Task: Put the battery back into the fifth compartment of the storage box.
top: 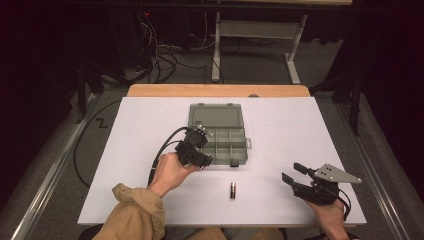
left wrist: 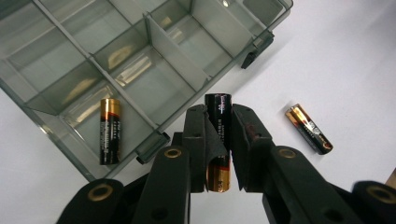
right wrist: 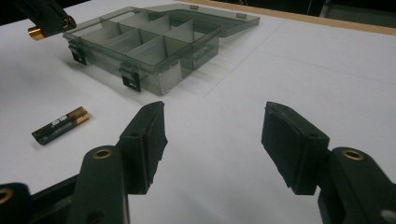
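Pinching battery (left wrist: 218,140) w/ left gripper (left wrist: 219,135) by organizer box (left wrist: 154,60), right gripper (right wrist: 212,144) spread wide

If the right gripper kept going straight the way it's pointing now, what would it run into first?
The open right gripper aims over bare white table. The smoky clear plastic compartment box sits left of that line, so probably nothing; depth is uncertain.

Spread fingers (right wrist: 149,135) above white table (right wrist: 289,65), battery (right wrist: 60,125) and organizer box (right wrist: 154,46) beyond.

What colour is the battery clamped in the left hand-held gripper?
Black with a copper-gold end, best seen in the left gripper view: battery in the left hand-held gripper.
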Demonstrator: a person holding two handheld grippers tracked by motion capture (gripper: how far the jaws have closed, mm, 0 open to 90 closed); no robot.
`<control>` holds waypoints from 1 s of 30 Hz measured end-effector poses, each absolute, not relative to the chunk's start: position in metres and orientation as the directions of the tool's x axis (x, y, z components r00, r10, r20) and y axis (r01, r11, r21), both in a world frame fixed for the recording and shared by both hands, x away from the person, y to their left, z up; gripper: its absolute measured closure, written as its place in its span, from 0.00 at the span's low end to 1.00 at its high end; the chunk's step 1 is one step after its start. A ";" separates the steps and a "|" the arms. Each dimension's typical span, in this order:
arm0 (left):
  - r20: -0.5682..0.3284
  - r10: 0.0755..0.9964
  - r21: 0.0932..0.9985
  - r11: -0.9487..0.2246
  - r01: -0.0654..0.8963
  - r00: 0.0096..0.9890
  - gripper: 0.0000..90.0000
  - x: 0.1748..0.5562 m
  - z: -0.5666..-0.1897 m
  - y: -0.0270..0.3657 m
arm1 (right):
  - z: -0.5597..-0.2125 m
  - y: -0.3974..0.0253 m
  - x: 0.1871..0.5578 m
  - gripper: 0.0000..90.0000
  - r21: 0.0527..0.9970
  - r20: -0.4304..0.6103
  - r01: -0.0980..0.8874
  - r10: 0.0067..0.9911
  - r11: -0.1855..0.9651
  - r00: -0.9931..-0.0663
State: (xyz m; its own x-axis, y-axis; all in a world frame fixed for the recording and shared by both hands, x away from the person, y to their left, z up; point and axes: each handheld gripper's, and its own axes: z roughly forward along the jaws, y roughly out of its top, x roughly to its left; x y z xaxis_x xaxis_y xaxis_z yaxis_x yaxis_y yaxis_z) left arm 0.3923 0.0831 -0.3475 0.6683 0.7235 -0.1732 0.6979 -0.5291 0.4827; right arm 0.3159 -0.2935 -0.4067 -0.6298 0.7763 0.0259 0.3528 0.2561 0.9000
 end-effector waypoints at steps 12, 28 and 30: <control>-0.174 0.743 0.471 -0.514 0.717 0.646 0.85 0.403 -0.345 0.092 | -0.407 -0.293 0.316 0.46 0.898 0.027 0.356 0.776 0.259 -0.630; -0.149 0.781 0.461 -0.487 0.742 0.606 0.85 0.418 -0.344 0.104 | -0.407 -0.293 0.316 0.46 0.898 0.028 0.356 0.776 0.257 -0.630; -0.145 0.786 0.462 -0.484 0.744 0.601 0.85 0.420 -0.345 0.106 | -0.407 -0.293 0.316 0.46 0.899 0.028 0.356 0.776 0.256 -0.630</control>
State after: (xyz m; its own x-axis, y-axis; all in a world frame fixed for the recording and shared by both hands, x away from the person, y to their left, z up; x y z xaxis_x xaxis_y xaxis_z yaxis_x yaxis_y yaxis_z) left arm 0.4195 0.1057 -0.3448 0.6013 0.7858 -0.1448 0.7435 -0.4839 0.4616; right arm 0.3158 -0.2935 -0.4070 -0.6296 0.7764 0.0285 0.3559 0.2556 0.8989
